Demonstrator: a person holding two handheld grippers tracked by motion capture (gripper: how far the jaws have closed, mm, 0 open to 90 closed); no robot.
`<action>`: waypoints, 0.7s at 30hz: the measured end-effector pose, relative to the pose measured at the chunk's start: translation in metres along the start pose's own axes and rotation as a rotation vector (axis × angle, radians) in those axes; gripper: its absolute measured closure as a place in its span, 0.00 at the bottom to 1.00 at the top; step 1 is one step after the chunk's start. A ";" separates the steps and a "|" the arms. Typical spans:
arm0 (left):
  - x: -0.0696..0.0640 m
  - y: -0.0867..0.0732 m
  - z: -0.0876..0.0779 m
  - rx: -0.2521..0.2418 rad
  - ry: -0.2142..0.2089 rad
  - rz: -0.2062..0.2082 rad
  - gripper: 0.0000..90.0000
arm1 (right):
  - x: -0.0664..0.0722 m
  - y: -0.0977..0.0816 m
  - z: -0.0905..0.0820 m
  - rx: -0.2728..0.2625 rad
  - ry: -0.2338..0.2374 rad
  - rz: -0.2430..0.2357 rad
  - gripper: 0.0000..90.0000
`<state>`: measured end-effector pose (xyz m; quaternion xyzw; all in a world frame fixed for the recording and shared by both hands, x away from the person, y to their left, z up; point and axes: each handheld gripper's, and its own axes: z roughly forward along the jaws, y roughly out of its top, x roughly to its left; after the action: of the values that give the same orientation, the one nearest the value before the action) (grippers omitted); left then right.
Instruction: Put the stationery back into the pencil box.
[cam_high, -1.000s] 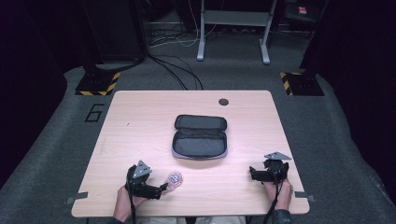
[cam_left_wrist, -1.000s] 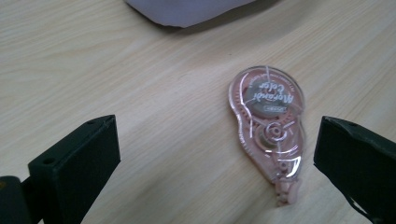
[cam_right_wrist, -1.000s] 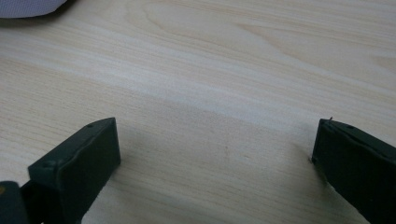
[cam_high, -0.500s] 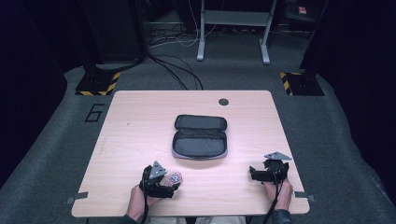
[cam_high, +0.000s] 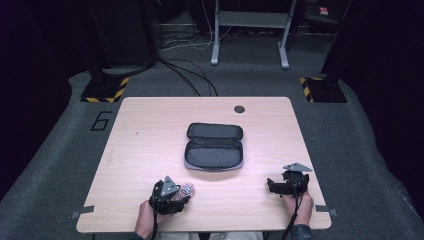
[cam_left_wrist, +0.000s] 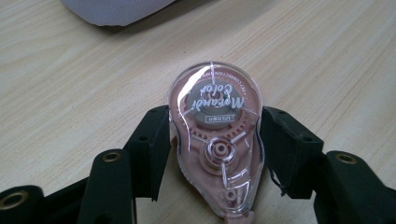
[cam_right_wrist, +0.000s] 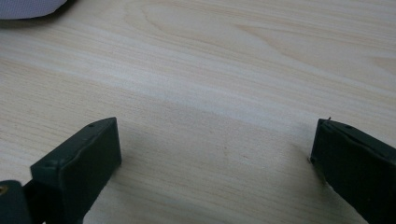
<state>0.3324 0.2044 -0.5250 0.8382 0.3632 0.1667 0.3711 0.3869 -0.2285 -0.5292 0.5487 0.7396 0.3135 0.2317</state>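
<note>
An open grey zip case (cam_high: 214, 147) lay near the middle of the wooden worktop (cam_high: 145, 135), its lid folded back toward the far edge. Everything else is placed from that case.

Nearer the person than the case and a little to its left, the left hand-held gripper (cam_high: 176, 196) sat low over the worktop, with the person's left hand (cam_high: 148, 222) behind it at the near edge. A grey three-cornered plate stood on top of it. In the left gripper view, its two black jaws closed in on a pink correction-tape dispenser (cam_left_wrist: 215, 140) with a clear cover, one jaw against each flank of the casing. The dispenser lay flat on the wood, its rounded end pointing toward the case, whose pale grey edge (cam_left_wrist: 114, 9) showed at the top of that view. From above, the dispenser (cam_high: 187, 189) sat just short of the case's near left corner.

Nearer than the case and well to its right, the right hand-held gripper (cam_high: 272, 185) rested on the worktop, held by the right hand (cam_high: 298, 204). In the right gripper view its jaws stood wide apart over bare wood, gripping nothing, with a corner of the case (cam_right_wrist: 28, 8) at the upper left.

A small dark round cap (cam_high: 239, 108) sat in the worktop beyond the case, near the far edge.
</note>
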 end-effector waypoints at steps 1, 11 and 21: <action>0.000 0.000 0.000 -0.003 0.003 -0.001 0.54 | 0.000 0.000 0.000 0.000 0.000 -0.001 0.01; 0.003 -0.003 -0.001 -0.023 -0.013 -0.001 0.56 | 0.000 0.000 0.000 -0.003 0.001 -0.005 0.02; 0.008 0.000 -0.013 -0.077 -0.023 -0.008 0.56 | 0.000 0.000 0.000 -0.002 0.000 -0.001 0.02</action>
<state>0.3311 0.2167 -0.5160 0.8239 0.3554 0.1694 0.4077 0.3868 -0.2287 -0.5293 0.5481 0.7395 0.3142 0.2326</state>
